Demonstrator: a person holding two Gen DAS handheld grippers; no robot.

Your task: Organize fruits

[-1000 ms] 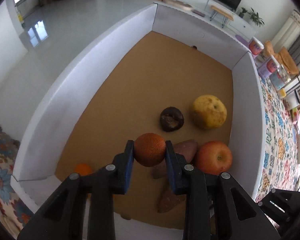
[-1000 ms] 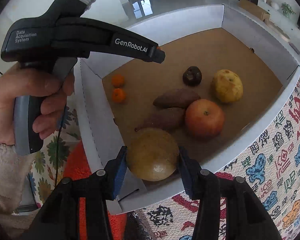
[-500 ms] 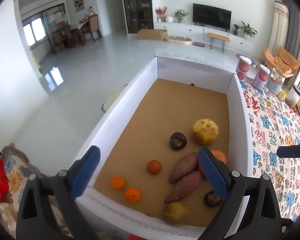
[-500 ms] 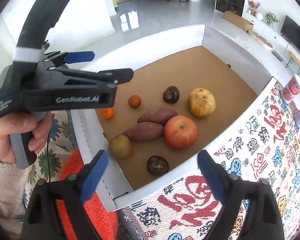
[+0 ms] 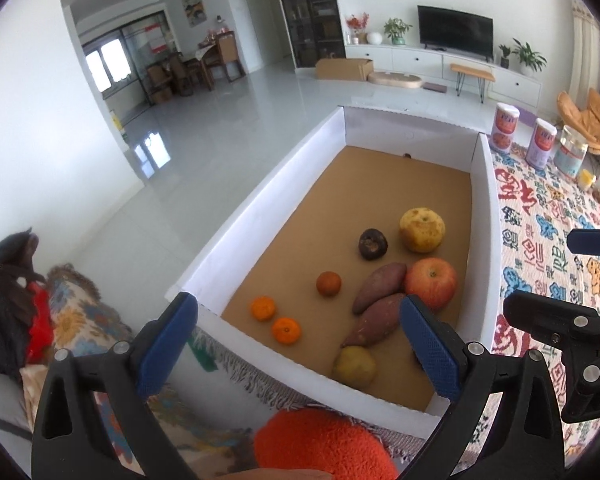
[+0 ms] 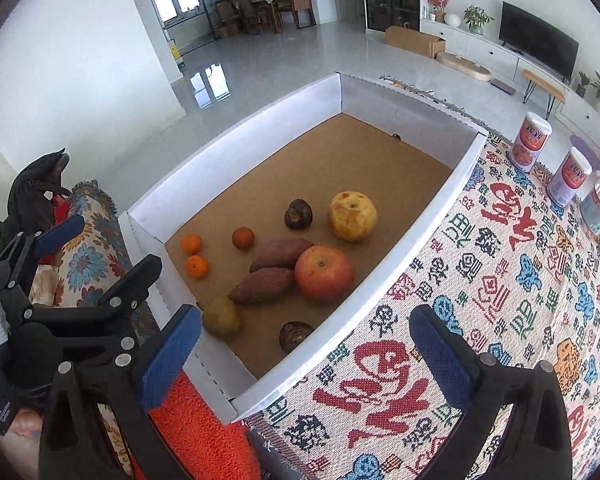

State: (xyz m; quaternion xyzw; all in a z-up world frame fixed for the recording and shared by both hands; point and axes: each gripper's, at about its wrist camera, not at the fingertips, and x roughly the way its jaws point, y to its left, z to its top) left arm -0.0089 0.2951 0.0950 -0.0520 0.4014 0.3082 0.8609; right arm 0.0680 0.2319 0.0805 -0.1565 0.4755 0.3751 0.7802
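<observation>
Bright living-room floor and a TV wall lie behind a patterned cloth (image 6: 500, 280) that covers the desk, and on it stands a white-walled cardboard box (image 6: 428, 232) with a brown floor. All the fruit sits in the box's near half: a red apple (image 6: 324, 274) touching two sweet potatoes (image 6: 266, 286), a yellow pomelo-like fruit (image 6: 352, 216) beyond it, a dark round fruit (image 6: 299, 214) beside that, three small oranges (image 6: 196, 266) toward the left wall, a greenish pear (image 6: 221, 316) and a second dark fruit (image 6: 295, 336) nearest the front wall.

Both grippers are released and empty — the left gripper (image 5: 296, 348) hangs over the box's front-left corner, the right gripper (image 6: 304, 360) over the front wall and cloth, jaws spread wide with nothing between them.

By my judgement the round fruits are firm but prone to rolling, so they are best pinched across the widest girth; the oranges are light and slightly soft, so a gentle squeeze suits them. The sweet potatoes look stiff and heavier. Their long axes run roughly parallel, slanting from near-left to far-right in the right wrist view, tapered ends toward the pear — a grasp across the thick middle, square to that axis, should hold best.
</observation>
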